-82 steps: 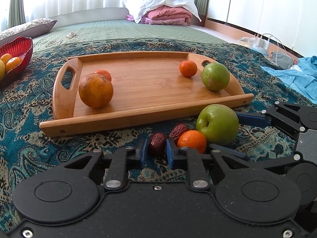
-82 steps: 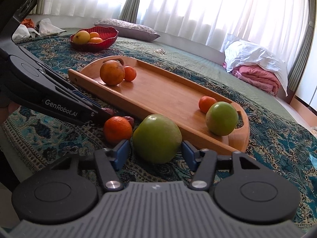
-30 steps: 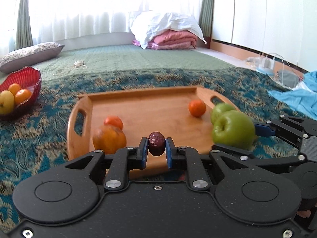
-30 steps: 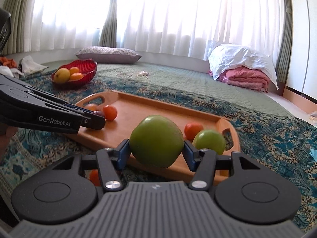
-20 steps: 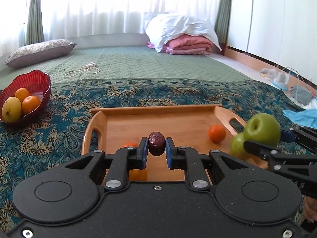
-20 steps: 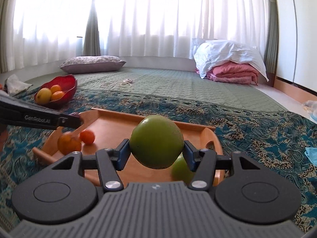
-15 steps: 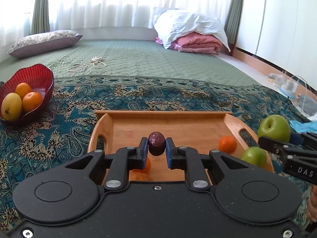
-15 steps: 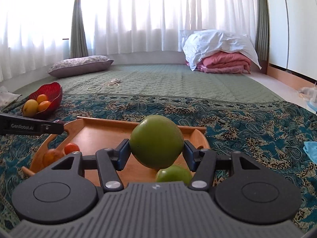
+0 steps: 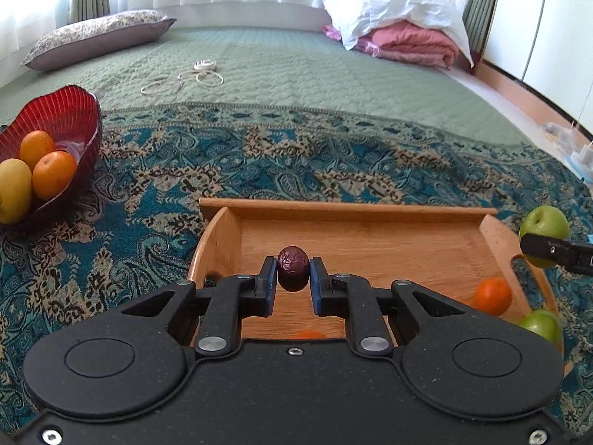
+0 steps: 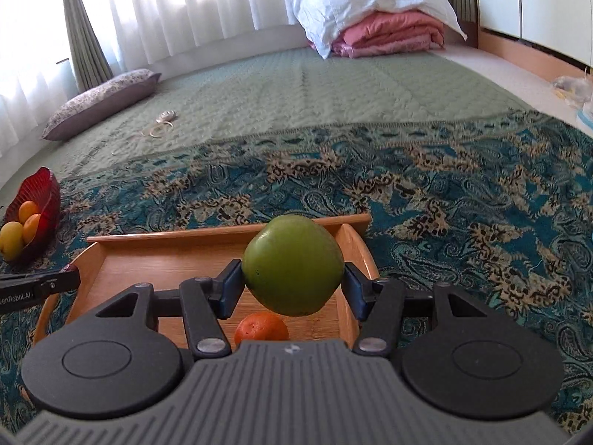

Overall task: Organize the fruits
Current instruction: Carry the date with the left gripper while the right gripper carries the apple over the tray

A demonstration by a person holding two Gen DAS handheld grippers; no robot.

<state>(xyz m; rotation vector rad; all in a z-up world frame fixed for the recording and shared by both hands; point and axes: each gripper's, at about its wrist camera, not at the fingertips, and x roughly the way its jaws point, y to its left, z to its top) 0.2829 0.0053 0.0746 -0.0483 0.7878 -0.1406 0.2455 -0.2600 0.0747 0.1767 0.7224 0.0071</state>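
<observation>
upright now, date [image 9: 292, 273] long axis vertical between jaws

The left claw [image 9: 293, 273] points forward and down, its 2 blue-padded fingers [image 9: 270, 284] pinched tight on a small dark red fruit [image 9: 292, 273]. The right claw [image 10: 292, 284] tilts down likewise, its jaws set wider and pressed against both sides of a green apple [image 10: 292, 275], carried in the air.

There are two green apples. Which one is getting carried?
The apple squeezed in the right gripper, held up over the tray. The other apple just sits in the tray's right corner beside a small orange.
</observation>
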